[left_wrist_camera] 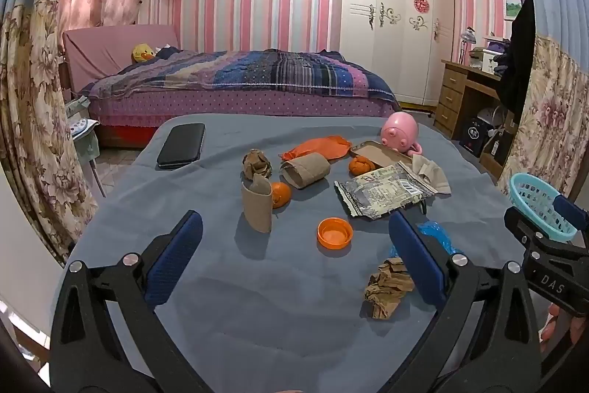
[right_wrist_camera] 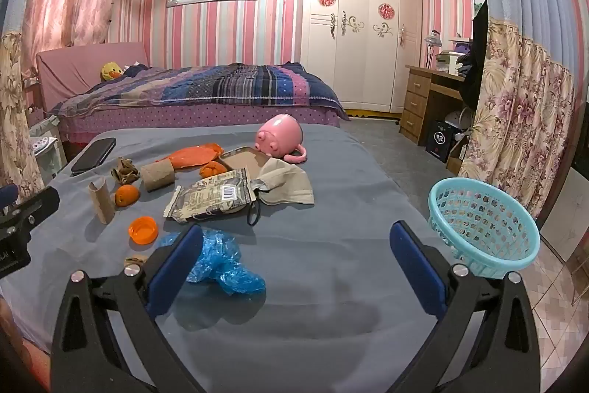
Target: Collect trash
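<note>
Trash lies scattered on the blue-grey tablecloth. My left gripper hovers open and empty; an orange cap sits just ahead between its fingers, and crumpled brown paper lies by its right finger. An upright cardboard tube, a lying tube and a snack wrapper are farther off. My right gripper is open and empty too, with a blue plastic bag beside its left finger. The teal basket stands at the table's right edge, holding nothing I can see.
Two tangerines, an orange pouch, a pink mug on its side, a tin lid, a beige cloth and a black phone share the table. A bed stands behind it.
</note>
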Action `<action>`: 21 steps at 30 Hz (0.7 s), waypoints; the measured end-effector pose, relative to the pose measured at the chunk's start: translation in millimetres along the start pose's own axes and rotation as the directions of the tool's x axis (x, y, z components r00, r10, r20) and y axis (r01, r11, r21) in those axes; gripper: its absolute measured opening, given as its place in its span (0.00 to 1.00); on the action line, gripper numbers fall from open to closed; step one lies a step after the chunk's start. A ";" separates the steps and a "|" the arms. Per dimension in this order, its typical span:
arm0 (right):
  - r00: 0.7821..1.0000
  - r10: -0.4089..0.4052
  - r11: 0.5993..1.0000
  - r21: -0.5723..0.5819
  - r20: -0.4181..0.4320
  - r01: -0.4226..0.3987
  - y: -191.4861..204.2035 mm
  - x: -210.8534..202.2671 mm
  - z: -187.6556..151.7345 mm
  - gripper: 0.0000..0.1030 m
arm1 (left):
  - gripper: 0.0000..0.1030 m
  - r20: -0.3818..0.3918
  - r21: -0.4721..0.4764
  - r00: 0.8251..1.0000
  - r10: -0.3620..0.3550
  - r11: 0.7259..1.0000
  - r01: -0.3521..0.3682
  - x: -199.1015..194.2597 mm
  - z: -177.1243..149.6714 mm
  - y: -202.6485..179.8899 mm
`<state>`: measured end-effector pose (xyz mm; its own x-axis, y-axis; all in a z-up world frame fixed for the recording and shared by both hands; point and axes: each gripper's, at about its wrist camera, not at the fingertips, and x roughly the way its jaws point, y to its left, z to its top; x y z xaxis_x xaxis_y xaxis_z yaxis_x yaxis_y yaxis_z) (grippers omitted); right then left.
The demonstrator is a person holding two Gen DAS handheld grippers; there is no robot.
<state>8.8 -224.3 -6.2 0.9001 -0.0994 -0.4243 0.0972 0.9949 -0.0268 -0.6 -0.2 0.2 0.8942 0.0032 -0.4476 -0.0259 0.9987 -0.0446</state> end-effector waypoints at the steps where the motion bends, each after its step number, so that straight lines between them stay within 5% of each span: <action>1: 1.000 -0.001 1.000 -0.001 0.000 0.001 0.0 -0.2 0.1 0.96 | 0.95 -0.002 -0.003 1.000 -0.001 1.000 0.001 0.1 0.1 0.5; 21: 1.000 -0.006 1.000 -0.009 -0.001 0.006 0.8 0.1 -0.7 0.96 | 0.95 -0.003 0.015 1.000 0.003 1.000 -0.003 -0.9 2.1 -1.7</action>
<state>8.7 -223.5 -6.8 0.8992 -0.1050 -0.4248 0.0987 0.9944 -0.0369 -0.5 -1.7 2.6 0.8927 0.0057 -0.4506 -0.0215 0.9993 -0.0298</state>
